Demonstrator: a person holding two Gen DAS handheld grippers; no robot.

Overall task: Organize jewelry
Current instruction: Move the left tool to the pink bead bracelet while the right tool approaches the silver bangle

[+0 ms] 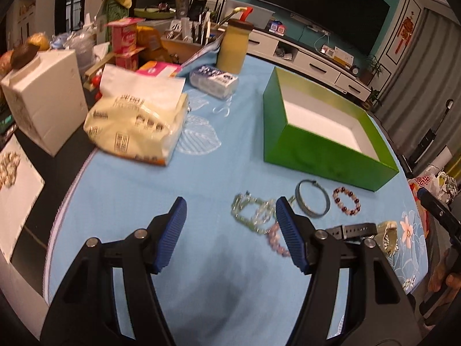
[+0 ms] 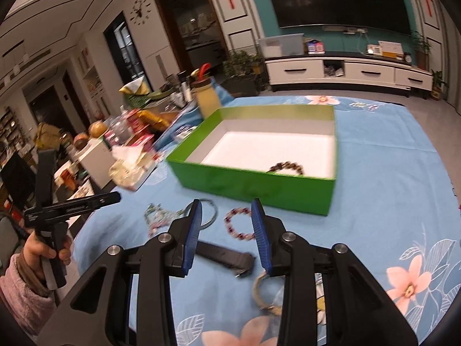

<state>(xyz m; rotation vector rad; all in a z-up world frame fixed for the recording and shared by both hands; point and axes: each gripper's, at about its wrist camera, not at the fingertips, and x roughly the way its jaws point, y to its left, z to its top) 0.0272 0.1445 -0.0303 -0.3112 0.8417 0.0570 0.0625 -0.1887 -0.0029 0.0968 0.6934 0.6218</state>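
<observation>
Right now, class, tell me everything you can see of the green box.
The green box is a shallow, open, lidless rectangle, seemingly glossy card, green outside with a white lining. It sits flat on the blue cloth, beyond the loose bracelets. Inside, one dark bead bracelet lies against the near wall; the rest looks bare. Neither gripper touches it.

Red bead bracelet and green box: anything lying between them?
Nothing: in the right wrist view, only bare blue tablecloth separates the red bead bracelet from the green box.
</observation>
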